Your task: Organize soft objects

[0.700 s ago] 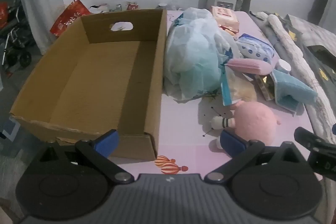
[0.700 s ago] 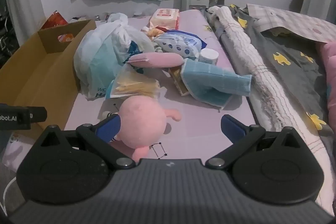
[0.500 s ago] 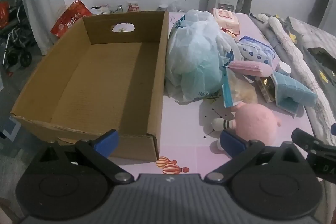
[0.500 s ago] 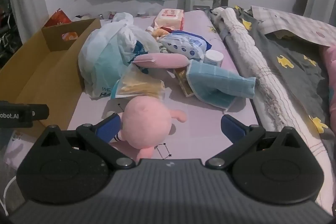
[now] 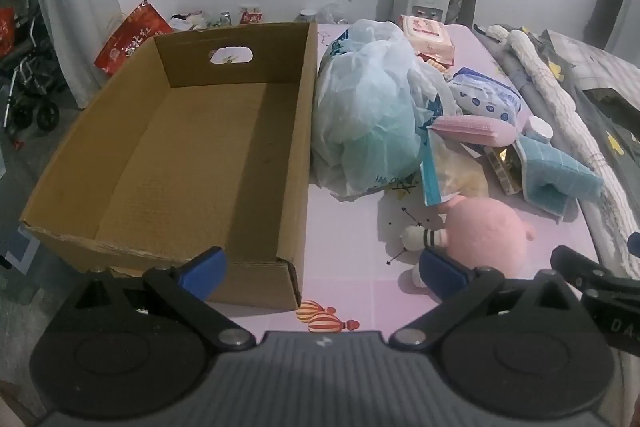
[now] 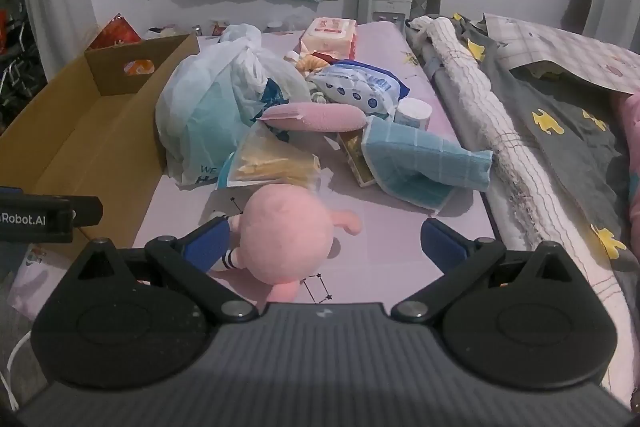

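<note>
Pink bedding printed with little balloons serves as our work surface (image 5: pixel 344 291), with a floral cloth on the wall behind. Compared with a moment ago our two views have drawn back and tipped a little, so more of the bed shows, yet nothing on it has shifted; we judge the sorting has not begun. Our left gripper (image 5: pixel 320 269) and right gripper (image 6: pixel 326 241) both stand spread wide and hold nothing. The pink plush toy (image 6: pixel 286 233) lies close ahead of the right gripper, nearer its left finger, untouched. At ten o'clock from it sits the cardboard box (image 5: pixel 100 131), with nothing inside it. At twelve o'clock the white plastic bag (image 6: pixel 216 107) bulges with something pale blue, beside a blue towel (image 6: pixel 424 163) at two o'clock.
</note>
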The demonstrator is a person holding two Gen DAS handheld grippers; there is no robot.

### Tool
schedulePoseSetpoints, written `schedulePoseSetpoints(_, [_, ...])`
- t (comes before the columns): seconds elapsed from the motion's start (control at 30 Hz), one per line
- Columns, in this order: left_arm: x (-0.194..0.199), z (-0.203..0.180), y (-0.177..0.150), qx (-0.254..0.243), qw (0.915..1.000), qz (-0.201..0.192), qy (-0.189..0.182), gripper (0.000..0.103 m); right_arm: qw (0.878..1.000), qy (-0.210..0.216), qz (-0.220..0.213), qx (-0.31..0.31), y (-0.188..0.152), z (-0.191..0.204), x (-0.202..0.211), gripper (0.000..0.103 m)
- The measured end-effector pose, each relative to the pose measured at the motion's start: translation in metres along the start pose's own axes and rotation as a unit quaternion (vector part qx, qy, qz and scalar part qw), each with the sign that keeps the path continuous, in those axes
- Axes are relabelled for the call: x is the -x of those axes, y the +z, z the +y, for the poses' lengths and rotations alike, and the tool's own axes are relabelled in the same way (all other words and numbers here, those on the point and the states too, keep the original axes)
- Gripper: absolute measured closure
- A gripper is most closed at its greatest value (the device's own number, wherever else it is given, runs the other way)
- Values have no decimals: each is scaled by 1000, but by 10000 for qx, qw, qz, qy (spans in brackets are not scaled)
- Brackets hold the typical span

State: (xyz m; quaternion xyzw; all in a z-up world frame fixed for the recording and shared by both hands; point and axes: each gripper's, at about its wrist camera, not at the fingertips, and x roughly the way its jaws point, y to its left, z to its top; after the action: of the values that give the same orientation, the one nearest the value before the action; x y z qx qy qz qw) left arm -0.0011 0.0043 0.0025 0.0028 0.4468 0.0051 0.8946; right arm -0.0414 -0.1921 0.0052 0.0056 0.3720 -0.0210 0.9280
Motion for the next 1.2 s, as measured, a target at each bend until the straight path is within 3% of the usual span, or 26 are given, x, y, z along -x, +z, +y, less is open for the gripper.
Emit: schedulePoseSetpoints(1.2, [-8, -2, -1, -37, 10000, 53, 15, 0, 10000, 23, 10, -35, 1, -6, -2, 1])
